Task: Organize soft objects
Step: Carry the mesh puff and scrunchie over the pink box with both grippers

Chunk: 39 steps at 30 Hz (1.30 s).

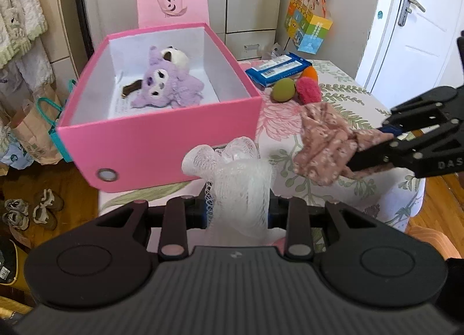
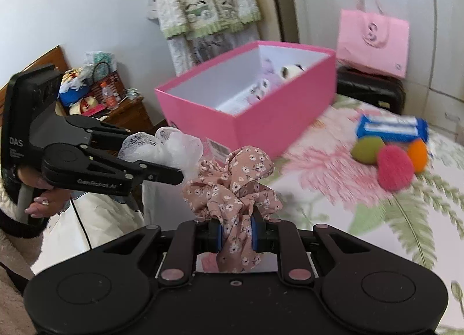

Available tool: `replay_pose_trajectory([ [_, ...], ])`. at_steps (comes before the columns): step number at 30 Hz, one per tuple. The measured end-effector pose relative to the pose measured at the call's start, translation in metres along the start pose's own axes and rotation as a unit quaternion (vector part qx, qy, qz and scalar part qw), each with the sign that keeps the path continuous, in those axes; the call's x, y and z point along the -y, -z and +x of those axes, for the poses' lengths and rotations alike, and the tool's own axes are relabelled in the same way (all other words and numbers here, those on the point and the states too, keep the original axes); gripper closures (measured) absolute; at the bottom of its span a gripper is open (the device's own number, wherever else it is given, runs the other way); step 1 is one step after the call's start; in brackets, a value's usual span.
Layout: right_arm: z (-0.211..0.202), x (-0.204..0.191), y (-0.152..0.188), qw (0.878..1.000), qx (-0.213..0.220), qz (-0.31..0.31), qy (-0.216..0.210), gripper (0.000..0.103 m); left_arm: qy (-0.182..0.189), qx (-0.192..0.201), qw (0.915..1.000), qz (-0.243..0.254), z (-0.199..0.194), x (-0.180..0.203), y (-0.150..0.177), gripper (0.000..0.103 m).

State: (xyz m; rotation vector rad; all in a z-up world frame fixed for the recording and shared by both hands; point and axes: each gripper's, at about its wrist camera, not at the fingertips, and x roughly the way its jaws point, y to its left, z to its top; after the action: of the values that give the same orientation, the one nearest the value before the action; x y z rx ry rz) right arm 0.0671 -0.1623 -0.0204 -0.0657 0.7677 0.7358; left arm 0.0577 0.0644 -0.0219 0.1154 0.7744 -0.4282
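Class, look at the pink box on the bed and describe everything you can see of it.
The pink box is a rectangular, open-topped container, seemingly stiff card, bright pink outside and white inside, with a round metal-rimmed eyelet in one end wall. It sits upright on the floral bedcover, one end near the edge. Inside lie a purple plush toy and a white-and-brown plush toy on printed paper. A pink paper bag stands behind it. Neither pair of tongs touches it.

The purple plush toy (image 2: pixel 265 85) hides behind the pink box (image 2: pixel 272 131) wall — the fluffy balls (image 2: pixel 395 168) look blurry.
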Motion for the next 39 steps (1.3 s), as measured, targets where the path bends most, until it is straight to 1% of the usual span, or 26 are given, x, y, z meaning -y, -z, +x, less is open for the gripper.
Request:
replay_pose_trajectory([
  [3, 0.001, -0.007, -0.014, 1.0, 0.011, -0.011, -0.008, 0.081, 0.005, -0.009, 0.9999, -0.009, -0.011, -0.012, -0.007, 0.072],
  [6, 0.003, -0.014, -0.029, 1.0, 0.019, -0.018, -0.015, 0.081, -0.003, -0.009, 0.9999, -0.01, -0.023, -0.022, -0.018, 0.072],
  [8, 0.005, -0.018, -0.041, 0.999, 0.028, -0.024, -0.019, 0.081, -0.008, -0.001, 0.9999, -0.007, -0.029, -0.027, -0.025, 0.072],
  [12, 0.008, -0.022, -0.063, 0.998, 0.053, -0.034, -0.024, 0.081, -0.02, 0.031, 0.9993, 0.0, -0.037, -0.034, -0.041, 0.072],
  [16, 0.01, -0.021, -0.081, 0.995, 0.089, -0.036, -0.016, 0.079, 0.002, 0.051, 0.9981, -0.034, -0.034, -0.052, -0.053, 0.072],
  [18, 0.012, -0.019, -0.09, 0.995, 0.098, -0.034, -0.01, 0.078, 0.0, 0.065, 0.9971, -0.04, -0.032, -0.057, -0.06, 0.072],
  [21, 0.022, -0.011, -0.104, 0.995, 0.1, -0.03, -0.008, 0.078, -0.01, 0.085, 0.9955, -0.042, -0.022, -0.067, -0.074, 0.072],
  [24, 0.037, -0.003, -0.119, 0.993, 0.107, -0.039, 0.016, 0.078, -0.018, 0.09, 0.9946, -0.047, -0.004, -0.078, -0.087, 0.072],
  [27, 0.058, 0.006, -0.133, 0.993, 0.102, -0.051, 0.035, 0.078, -0.038, 0.087, 0.9944, -0.046, 0.02, -0.087, -0.096, 0.072],
  [29, 0.075, 0.012, -0.14, 0.993, 0.088, -0.064, 0.045, 0.078, -0.054, 0.079, 0.9943, -0.047, 0.039, -0.092, -0.102, 0.072],
  [32, 0.101, 0.021, -0.147, 0.995, 0.056, -0.074, 0.044, 0.077, -0.042, 0.057, 0.9964, -0.046, 0.063, -0.102, -0.113, 0.072],
  [34, 0.116, 0.026, -0.149, 0.995, 0.036, -0.083, 0.046, 0.077, -0.054, 0.044, 0.9966, -0.044, 0.076, -0.108, -0.117, 0.071],
  [36, 0.127, 0.03, -0.148, 0.995, 0.02, -0.084, 0.048, 0.077, -0.073, 0.035, 0.996, -0.037, 0.087, -0.11, -0.116, 0.071],
  [38, 0.132, 0.031, -0.144, 0.994, 0.018, -0.09, 0.052, 0.076, -0.086, 0.03, 0.9954, -0.031, 0.094, -0.111, -0.114, 0.071],
  [39, 0.132, 0.029, -0.142, 0.994, 0.02, -0.096, 0.053, 0.075, -0.085, 0.027, 0.9955, -0.032, 0.095, -0.112, -0.113, 0.071],
])
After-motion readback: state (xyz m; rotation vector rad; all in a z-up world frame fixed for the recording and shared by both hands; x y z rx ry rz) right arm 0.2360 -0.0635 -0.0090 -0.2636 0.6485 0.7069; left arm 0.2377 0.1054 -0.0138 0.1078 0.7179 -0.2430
